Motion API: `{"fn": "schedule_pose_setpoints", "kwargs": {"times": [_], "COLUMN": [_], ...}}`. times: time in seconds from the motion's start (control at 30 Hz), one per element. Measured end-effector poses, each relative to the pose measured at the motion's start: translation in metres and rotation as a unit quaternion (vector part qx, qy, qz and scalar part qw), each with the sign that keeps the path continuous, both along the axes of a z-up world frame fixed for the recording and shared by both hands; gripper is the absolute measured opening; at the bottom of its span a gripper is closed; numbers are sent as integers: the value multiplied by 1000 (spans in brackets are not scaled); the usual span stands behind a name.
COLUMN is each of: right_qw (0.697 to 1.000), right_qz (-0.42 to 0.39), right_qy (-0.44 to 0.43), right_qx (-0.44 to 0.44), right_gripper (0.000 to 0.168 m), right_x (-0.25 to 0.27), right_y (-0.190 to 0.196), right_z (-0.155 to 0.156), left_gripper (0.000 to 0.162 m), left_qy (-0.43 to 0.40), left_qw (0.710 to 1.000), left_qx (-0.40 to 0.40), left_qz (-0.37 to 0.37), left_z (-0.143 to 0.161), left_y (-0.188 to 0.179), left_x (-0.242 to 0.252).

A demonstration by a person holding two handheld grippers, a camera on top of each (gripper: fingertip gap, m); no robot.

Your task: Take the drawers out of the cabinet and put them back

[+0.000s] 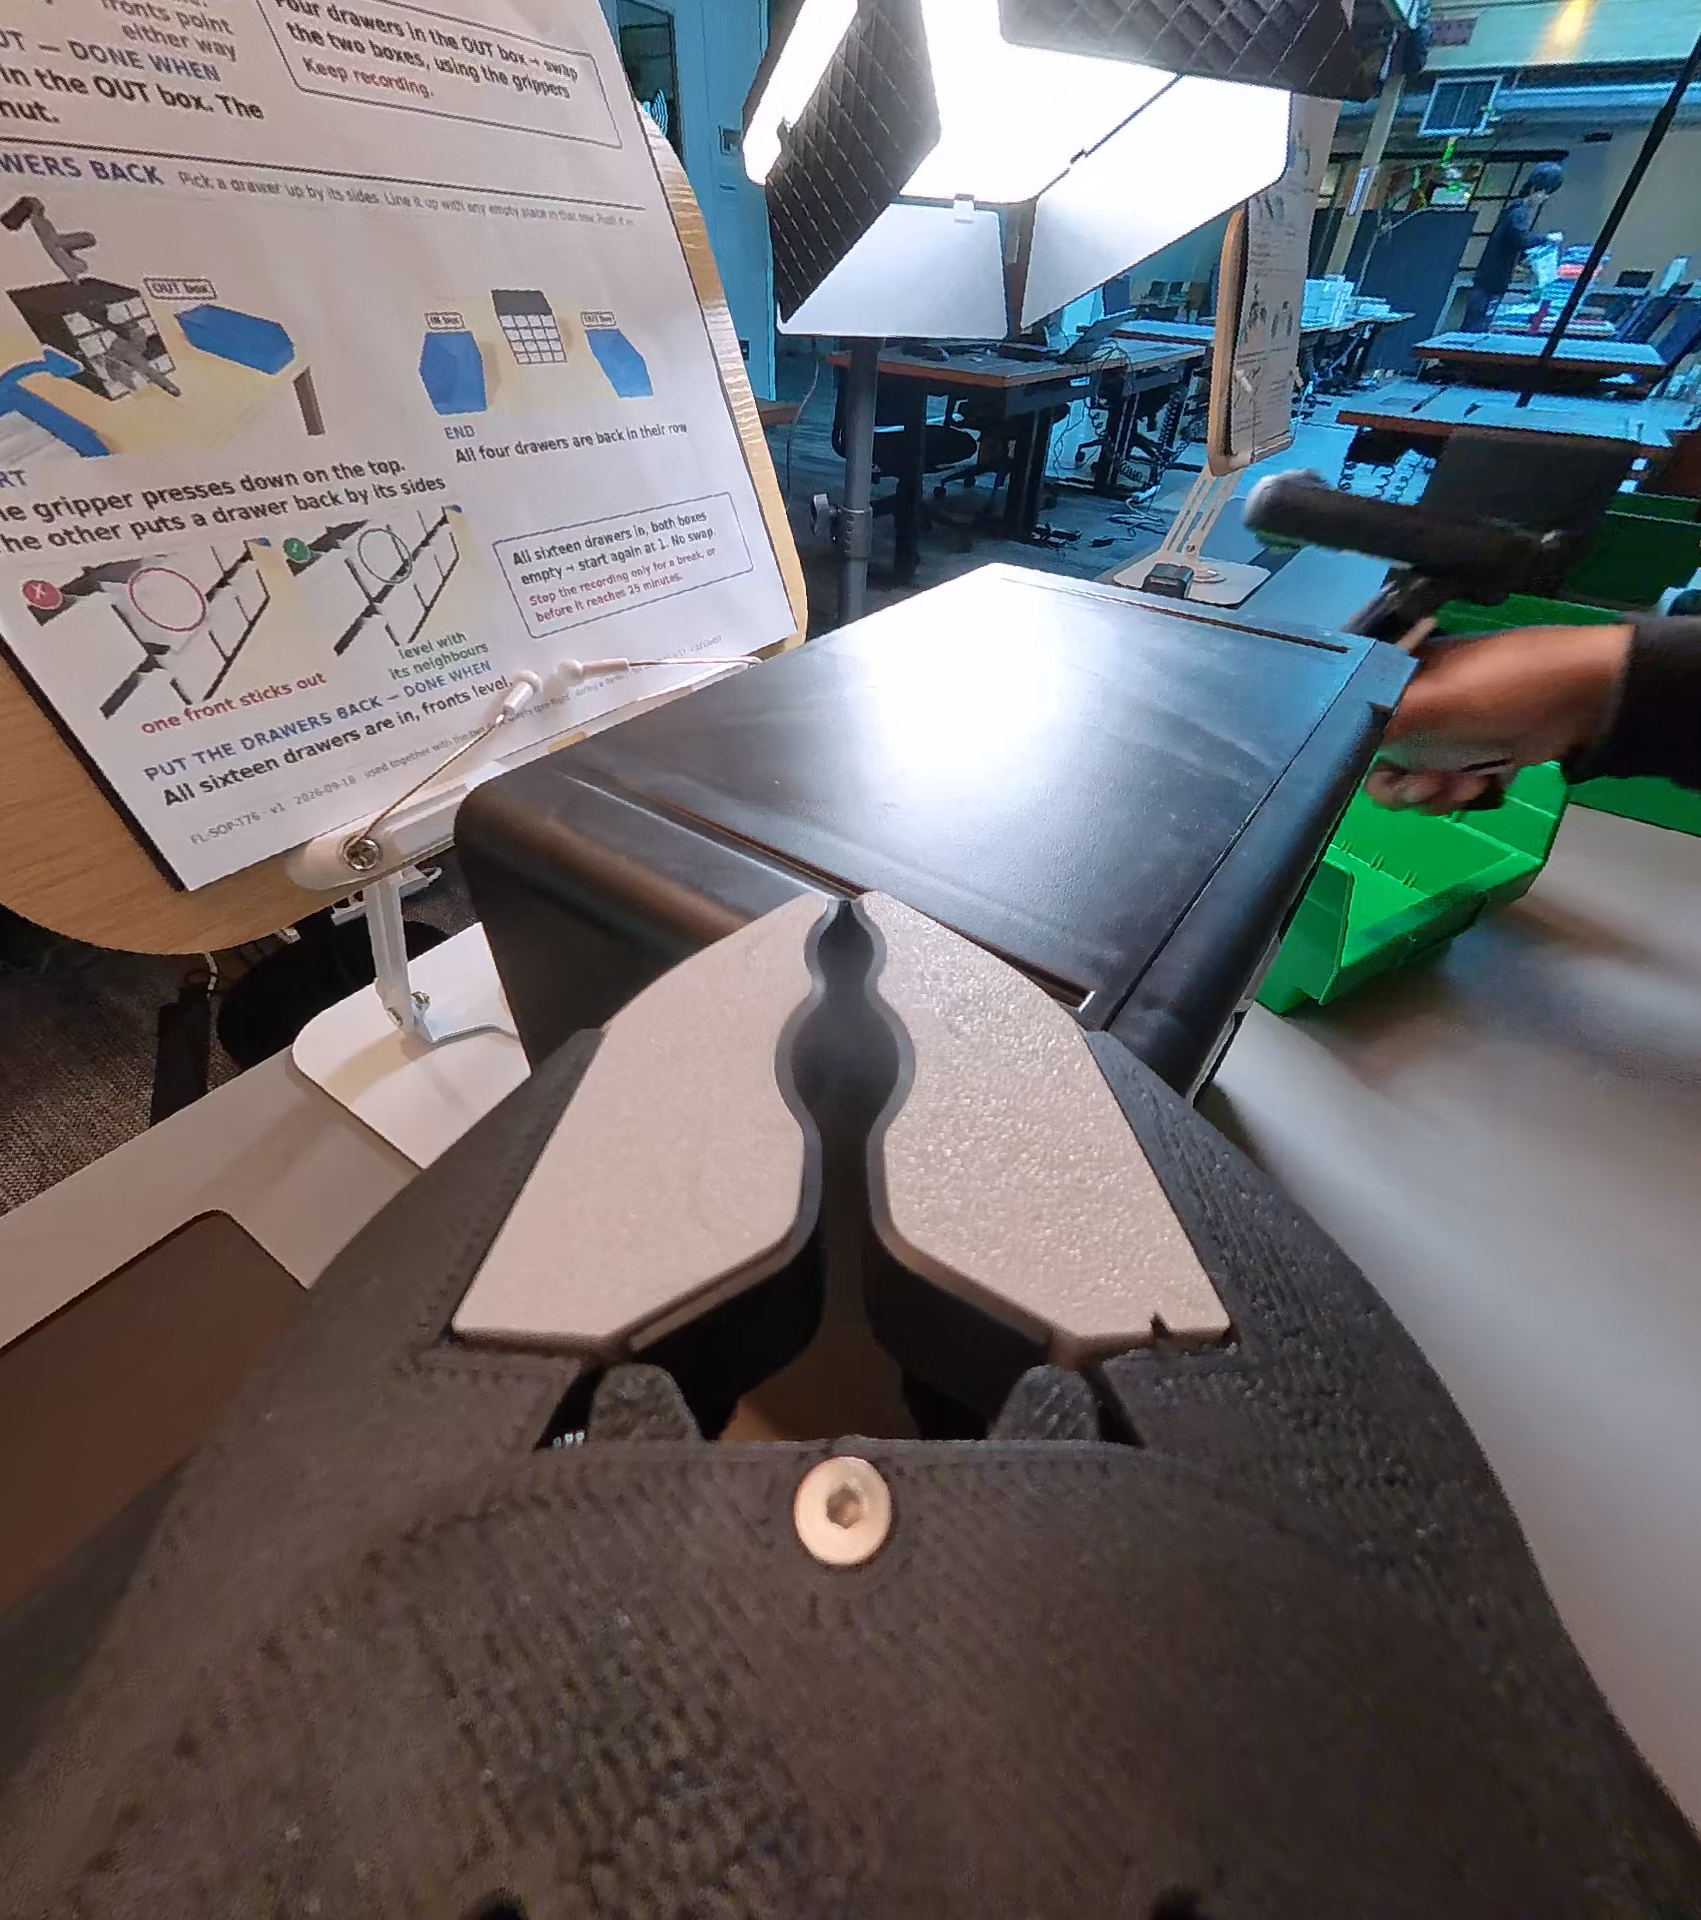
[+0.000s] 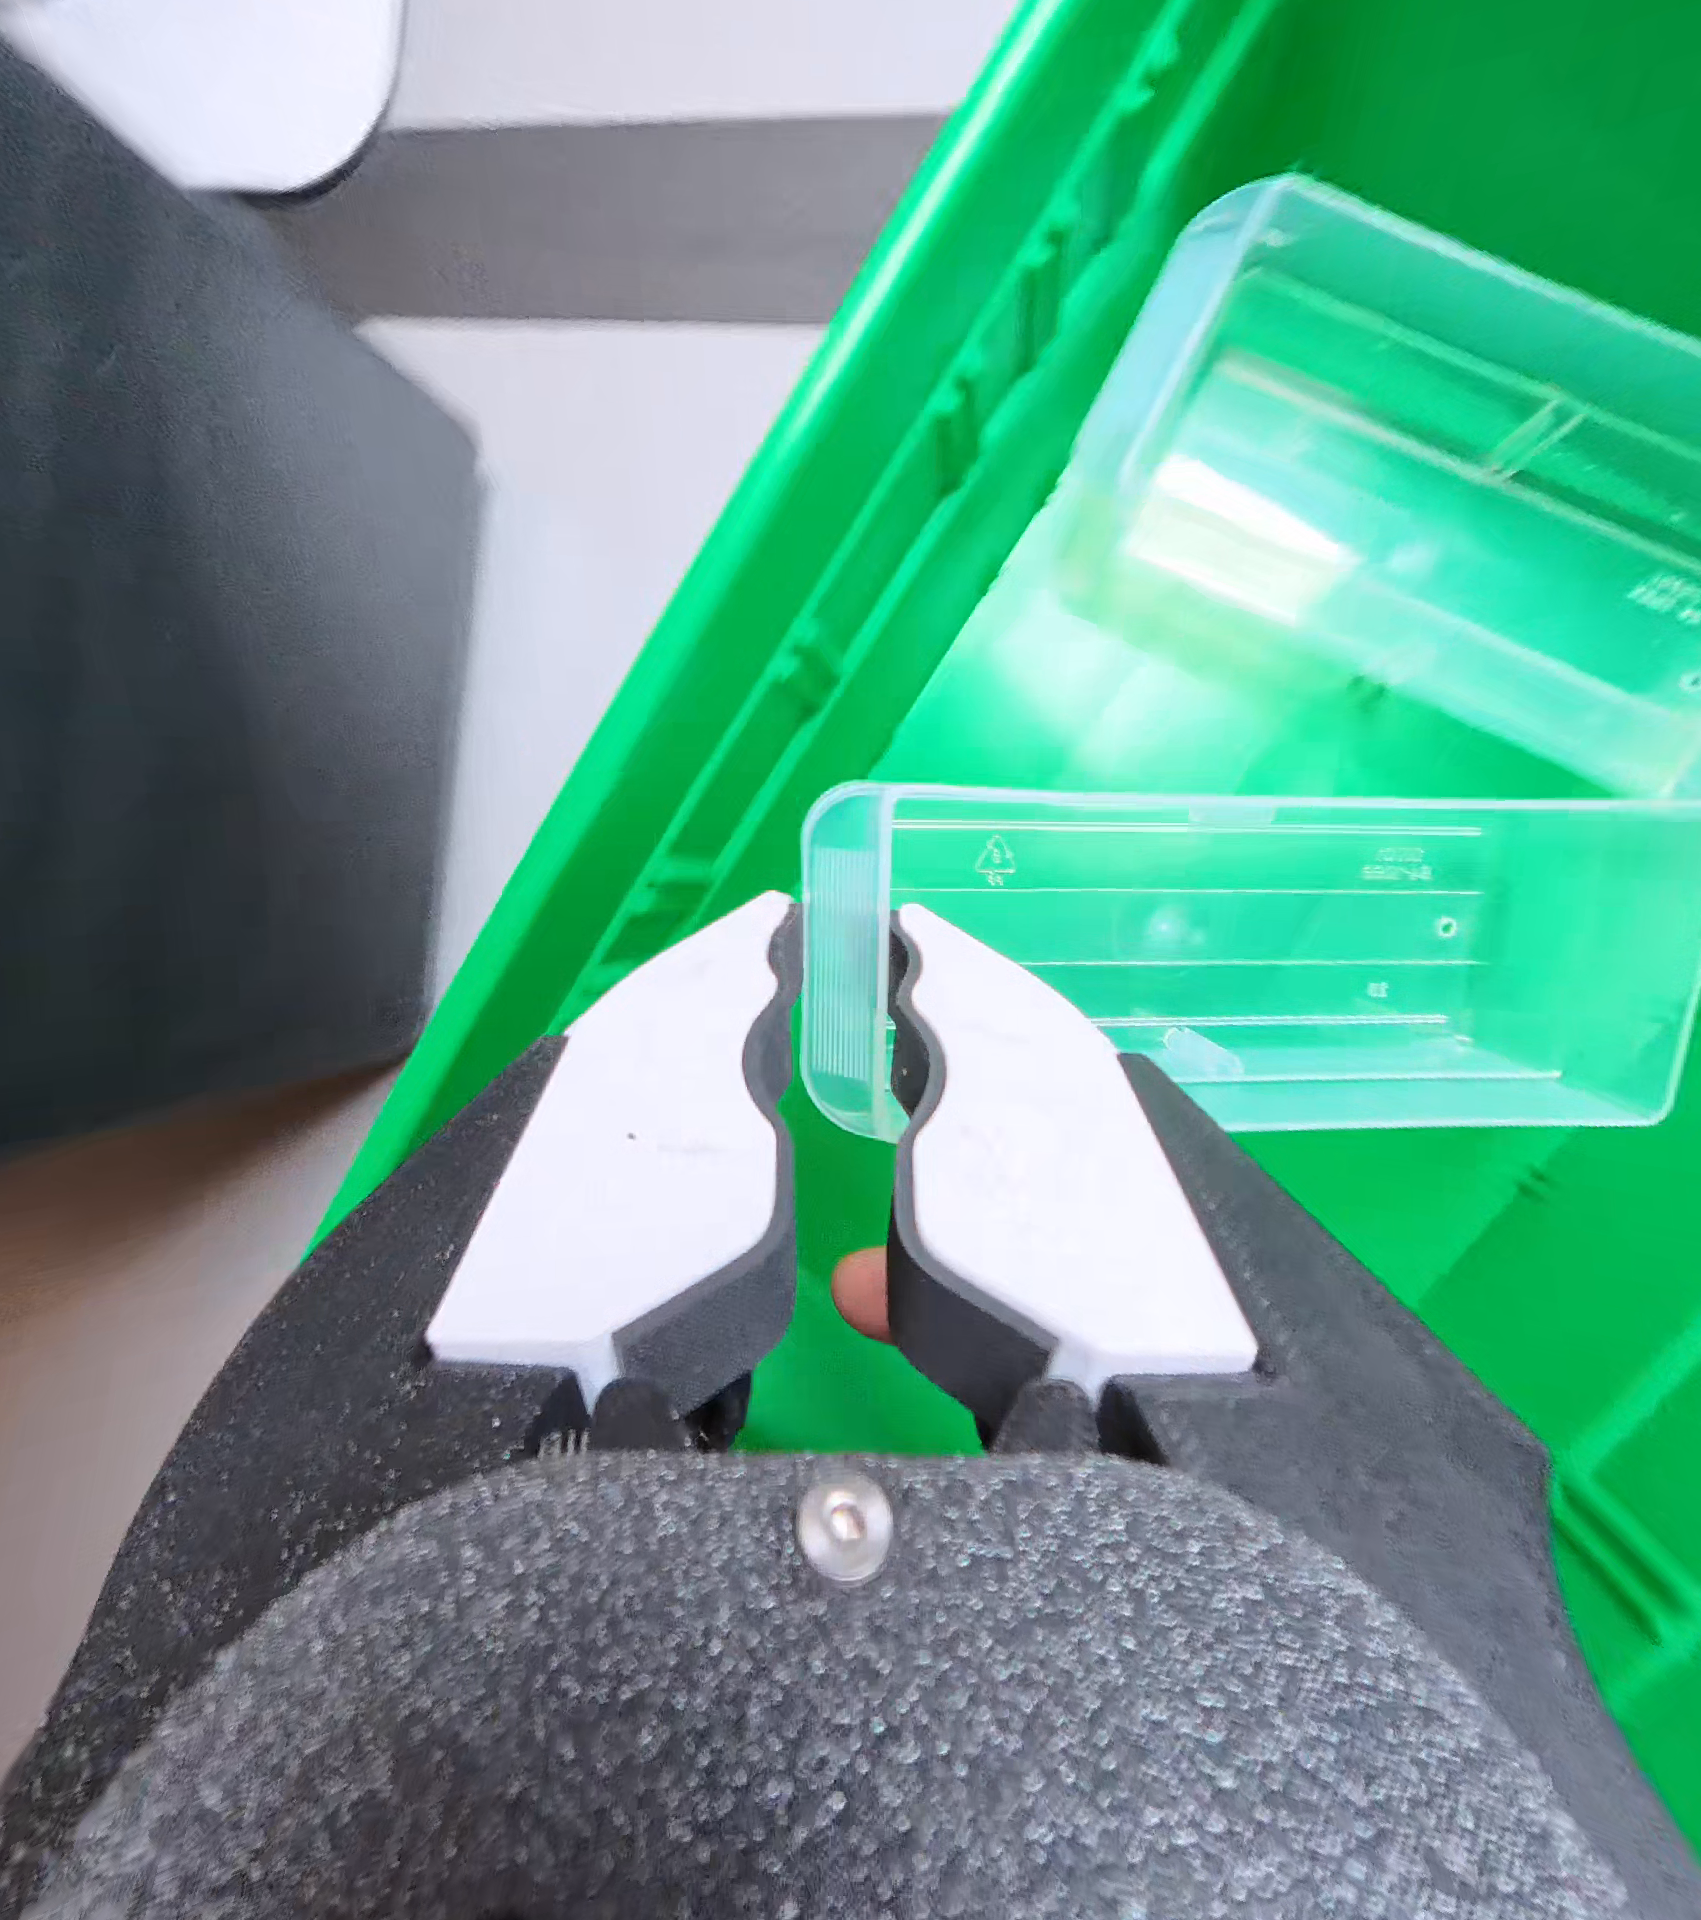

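Note:
The black cabinet [image 1: 981, 769] stands on the table, seen from above and behind. My left gripper [image 1: 844, 914] is shut and empty, its tips resting at the near edge of the cabinet's top. My right gripper [image 2: 846, 925] is shut on the front lip of a clear plastic drawer [image 2: 1293, 966] and holds it over the green bin [image 2: 929, 468]. A second clear drawer [image 2: 1448, 488] lies in the bin behind it. The cabinet also shows as a dark side wall in the right wrist view [image 2: 150, 675]. The drawer fronts are hidden.
An instruction sheet on a wooden stand [image 1: 285, 416] stands left of the cabinet. The green bin [image 1: 1397, 894] sits right of the cabinet, with a person's hand [image 1: 1511, 717] and the other gripper's handle above it. A lamp [image 1: 1012, 125] stands behind. The grey table [image 1: 1552, 1195] extends right.

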State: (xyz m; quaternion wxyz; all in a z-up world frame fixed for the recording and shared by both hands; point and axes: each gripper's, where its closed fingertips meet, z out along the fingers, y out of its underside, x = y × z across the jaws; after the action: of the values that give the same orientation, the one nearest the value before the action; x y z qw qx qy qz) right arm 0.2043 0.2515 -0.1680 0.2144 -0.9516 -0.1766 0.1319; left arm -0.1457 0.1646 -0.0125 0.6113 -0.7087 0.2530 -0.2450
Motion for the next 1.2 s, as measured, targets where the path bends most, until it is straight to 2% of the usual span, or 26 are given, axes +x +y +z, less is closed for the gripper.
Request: {"fn": "schedule_pose_setpoints", "kwargs": {"times": [0.2,0.5,0.63,0.73,0.87,1.03,1.1,1.2], "right_qw": [998,997,992,983,941,840,806,768], "right_qz": [-57,-72,-75,-52,26,149,207,285], "right_qy": [-6,30,97,149,176,144,130,38], "right_qx": [4,-28,8,94,288,501,540,572], "right_gripper": [15,23,27,24,24,19,18,19], "right_x": [-3,-1,-4,-10,-27,-66,-91,-126], "right_y": [46,56,63,67,43,-47,-89,-125], "right_z": [-25,-30,-11,23,97,175,184,163], "left_gripper": [0,0,0,0,0,0,0,0], "left_qy": [-13,-16,-16,-16,-16,-13,-11,-10], "left_qw": [1000,1000,1000,1000,1000,1000,1000,1000], "left_qx": [0,-1,-1,-1,-1,0,0,-1], "left_qz": [-11,-13,-13,-14,-14,-13,-12,-10], "left_z": [0,0,0,0,0,0,0,0], "left_y": [0,0,0,0,0,0,0,0], "left_x": [0,0,0,0,1,1,1,1]}}
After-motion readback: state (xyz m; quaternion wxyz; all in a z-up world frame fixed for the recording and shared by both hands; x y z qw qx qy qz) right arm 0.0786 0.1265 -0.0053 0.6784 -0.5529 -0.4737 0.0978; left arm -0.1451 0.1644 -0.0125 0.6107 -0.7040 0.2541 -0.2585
